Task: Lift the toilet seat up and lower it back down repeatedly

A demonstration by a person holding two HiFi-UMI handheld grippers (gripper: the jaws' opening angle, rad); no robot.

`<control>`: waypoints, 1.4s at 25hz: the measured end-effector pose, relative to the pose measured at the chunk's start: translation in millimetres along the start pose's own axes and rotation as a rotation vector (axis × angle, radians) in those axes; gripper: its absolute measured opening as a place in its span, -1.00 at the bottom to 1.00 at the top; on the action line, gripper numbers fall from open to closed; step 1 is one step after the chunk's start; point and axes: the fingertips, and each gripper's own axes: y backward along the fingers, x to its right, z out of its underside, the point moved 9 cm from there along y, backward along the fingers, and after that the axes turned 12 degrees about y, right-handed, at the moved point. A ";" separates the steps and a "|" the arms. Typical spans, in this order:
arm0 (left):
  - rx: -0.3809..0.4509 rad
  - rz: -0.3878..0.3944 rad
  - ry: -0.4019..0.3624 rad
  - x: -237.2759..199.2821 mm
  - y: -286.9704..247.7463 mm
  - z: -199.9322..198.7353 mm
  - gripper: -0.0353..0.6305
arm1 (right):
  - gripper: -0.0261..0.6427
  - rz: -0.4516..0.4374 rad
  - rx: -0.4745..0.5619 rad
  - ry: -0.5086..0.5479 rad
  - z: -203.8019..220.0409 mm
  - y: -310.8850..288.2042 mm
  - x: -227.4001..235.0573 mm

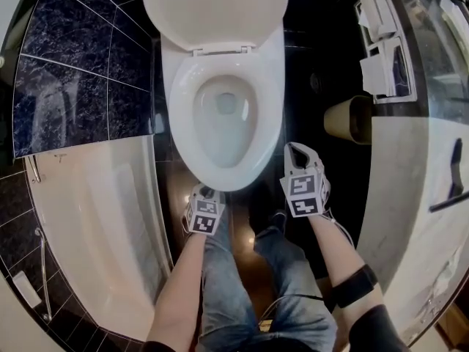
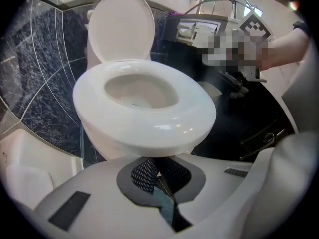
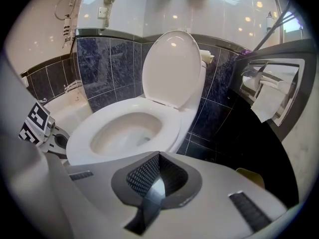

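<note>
Right now the toilet seat [image 1: 182, 112] lies flat on the bowl, with the lid [image 1: 212, 9] raised upright behind it. Just in front of the seat's front edge, a little to the left, the left tool [image 2: 158, 173] is clenched shut on nothing. The seat's front rim sits right above its closed tips, and I cannot tell whether they touch. Beside the seat's front right, clear of it, the right tool [image 3: 158, 172] is also clenched and empty. A bathtub [image 1: 95, 218] lies left of the seat.
</note>
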 end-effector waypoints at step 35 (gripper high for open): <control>0.543 -0.061 -0.032 76.5 410.8 -238.5 -0.89 | -0.87 -0.076 0.281 -0.060 -238.8 275.8 70.6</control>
